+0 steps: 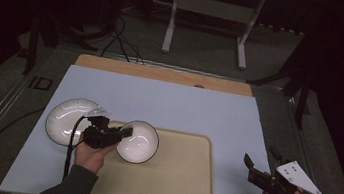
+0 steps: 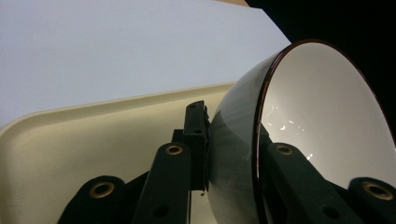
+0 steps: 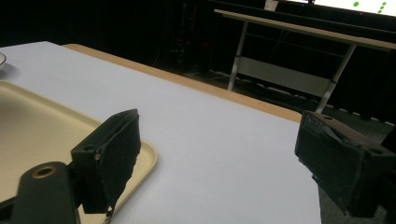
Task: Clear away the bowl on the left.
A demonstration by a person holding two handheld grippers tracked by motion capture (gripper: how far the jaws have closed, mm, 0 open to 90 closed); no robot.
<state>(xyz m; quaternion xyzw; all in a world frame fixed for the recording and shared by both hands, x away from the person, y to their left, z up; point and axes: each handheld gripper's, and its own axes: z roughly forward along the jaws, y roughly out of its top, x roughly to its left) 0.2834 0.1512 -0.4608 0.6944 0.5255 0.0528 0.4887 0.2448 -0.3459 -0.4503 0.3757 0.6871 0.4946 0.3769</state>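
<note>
A white bowl (image 1: 138, 143) with a dark rim is held tilted over the left end of a beige tray (image 1: 184, 179). My left gripper (image 1: 126, 132) is shut on its rim. In the left gripper view one jaw presses the bowl's (image 2: 322, 116) grey outside and the other its white inside, so the left gripper (image 2: 233, 154) clamps the wall above the tray (image 2: 93, 140). A second white dish (image 1: 68, 119) lies on the mat left of the hand. My right gripper (image 1: 262, 157) hovers by the table's right edge, jaws wide apart. The right gripper (image 3: 224, 158) holds nothing.
A pale blue mat (image 1: 169, 101) covers the wooden table (image 1: 163, 73). The tray's corner (image 3: 140, 154) lies near the right gripper's left jaw. Behind the table stand a white desk frame (image 1: 211, 11) and cables (image 1: 117, 39) on the floor.
</note>
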